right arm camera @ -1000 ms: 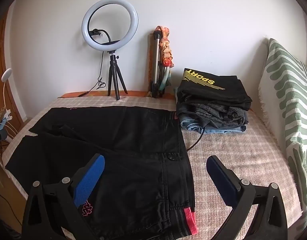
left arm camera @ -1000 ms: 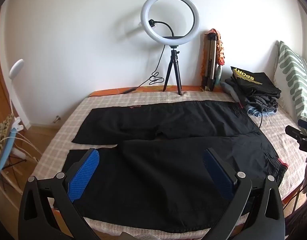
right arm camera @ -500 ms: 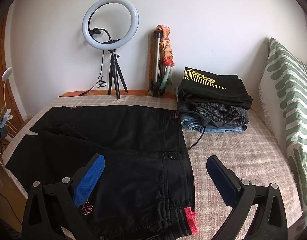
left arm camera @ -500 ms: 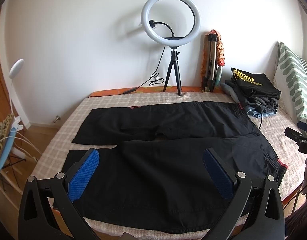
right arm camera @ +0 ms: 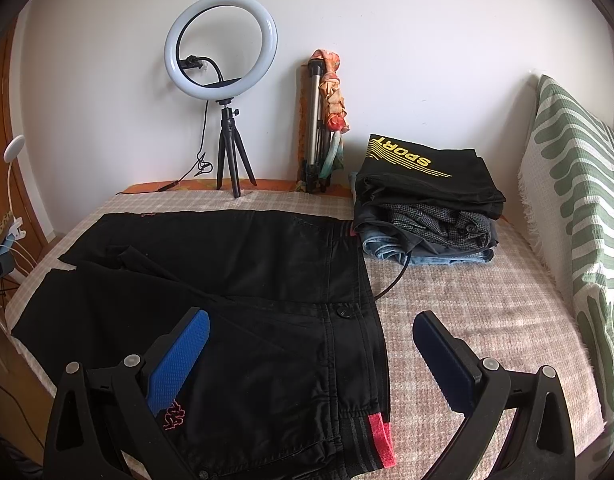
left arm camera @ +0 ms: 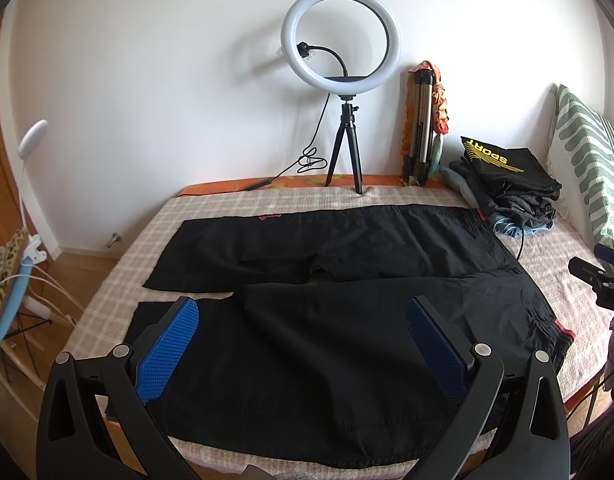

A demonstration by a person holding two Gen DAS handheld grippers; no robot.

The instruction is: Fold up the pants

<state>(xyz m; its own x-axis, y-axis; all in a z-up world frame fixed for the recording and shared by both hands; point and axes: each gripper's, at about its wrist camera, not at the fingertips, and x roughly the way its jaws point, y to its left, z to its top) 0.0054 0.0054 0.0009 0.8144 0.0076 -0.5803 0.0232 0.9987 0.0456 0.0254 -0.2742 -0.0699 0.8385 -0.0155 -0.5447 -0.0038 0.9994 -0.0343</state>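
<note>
I have the black pants [left arm camera: 339,320] spread flat on the bed [left arm camera: 211,212], waistband toward the right end and both legs running out to the left, one leg near me and one farther toward the wall. Both tools hover above the near edge with nothing in them: the left gripper [left arm camera: 303,344] has its jaws wide over the near leg, and the right gripper [right arm camera: 311,356] has its jaws wide over the waist, one blue pad above the cloth and the other above the bare bedcover. I judge this fabric to be thin, light and a little slick, so it will drape and slide rather than hold a crease; I would pinch it at stitched, thicker places, meaning the waistband corner by the red tab [right arm camera: 381,436] for the right tool and the hem or outer seam of the near leg for the left, then carry that leg over onto the far one. The left wrist view gives me the whole garment, including the slight gap between the legs and both cuffs at the left. The right wrist view alone shows the waist button [right arm camera: 341,312], the fly and a small red logo [right arm camera: 173,418] near the pocket. A dark cable [right arm camera: 399,272] runs out from under the stack of folded clothes [right arm camera: 427,208] to the waistband edge; whether it goes under the pants I cannot quite tell, so I would lift gently there.
</note>
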